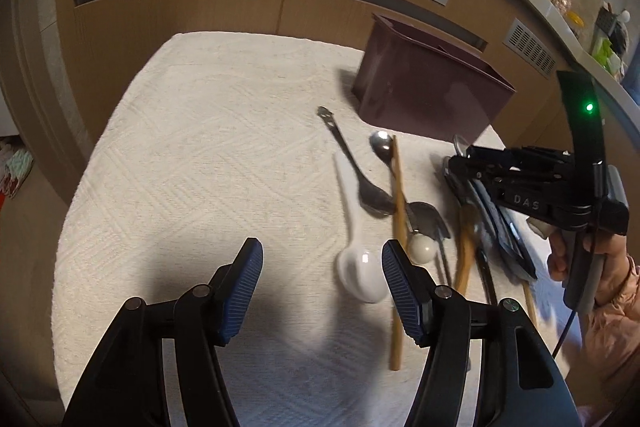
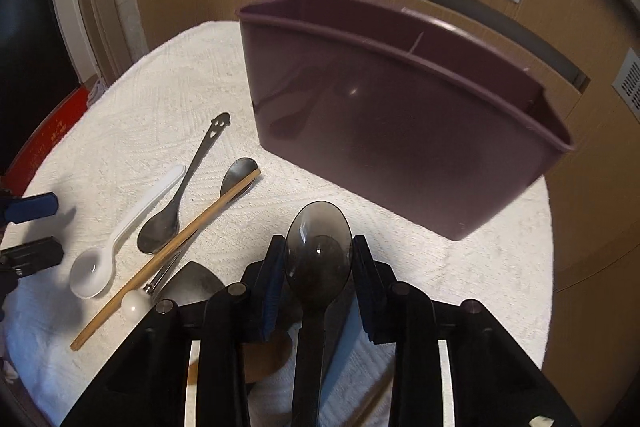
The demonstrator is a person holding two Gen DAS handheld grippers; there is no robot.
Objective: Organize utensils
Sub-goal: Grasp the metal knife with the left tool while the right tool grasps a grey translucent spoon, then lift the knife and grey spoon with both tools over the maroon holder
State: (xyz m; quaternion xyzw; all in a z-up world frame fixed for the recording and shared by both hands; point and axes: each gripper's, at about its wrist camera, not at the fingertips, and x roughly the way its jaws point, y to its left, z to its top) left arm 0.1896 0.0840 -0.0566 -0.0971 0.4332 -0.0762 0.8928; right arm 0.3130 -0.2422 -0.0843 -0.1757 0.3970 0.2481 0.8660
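One smoky translucent spoon [image 2: 318,259] is pinched between the pads of the right claw [image 2: 319,269], lifted above the white-clothed worktop [image 2: 460,267] just before the maroon holder [image 2: 400,131]. The step in hand looks like carrying it to the bin; next it needs raising over the rim and releasing into a compartment. The left claw [image 1: 322,287] hangs spread, empty, beside the white spoon [image 1: 360,273].

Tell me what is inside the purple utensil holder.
The purple utensil holder shows a divider and bare upper inner walls; no utensil sticks out. Its front wall hides the bottom of both compartments.
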